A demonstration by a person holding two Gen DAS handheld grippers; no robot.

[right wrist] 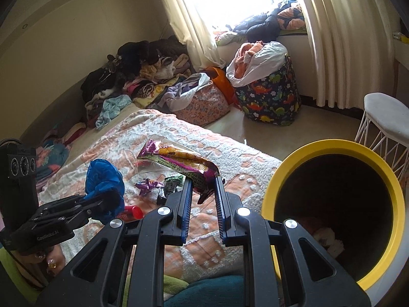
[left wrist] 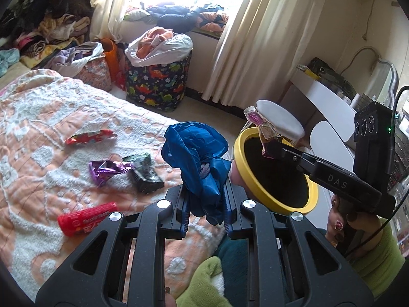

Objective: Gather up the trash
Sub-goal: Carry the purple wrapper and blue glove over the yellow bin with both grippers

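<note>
My left gripper (left wrist: 205, 192) is shut on a crumpled blue plastic bag (left wrist: 196, 153), held above the bed beside the yellow-rimmed bin (left wrist: 240, 163). My right gripper (right wrist: 203, 181) is shut on a purple snack wrapper (right wrist: 179, 162), left of the bin (right wrist: 276, 179); in the left wrist view the wrapper (left wrist: 258, 120) hangs at the bin's far rim. On the bedspread lie a red wrapper (left wrist: 89, 136), a purple foil wrapper (left wrist: 107, 170), a dark green packet (left wrist: 144, 172) and a red tube-shaped packet (left wrist: 87, 218).
A dinosaur-print basket (left wrist: 158, 81) with a white bag of clothes stands by the window. Piles of clothes (left wrist: 46, 28) cover the far end of the bed. A white stool (left wrist: 278, 120) and a white desk (left wrist: 322, 94) stand behind the bin.
</note>
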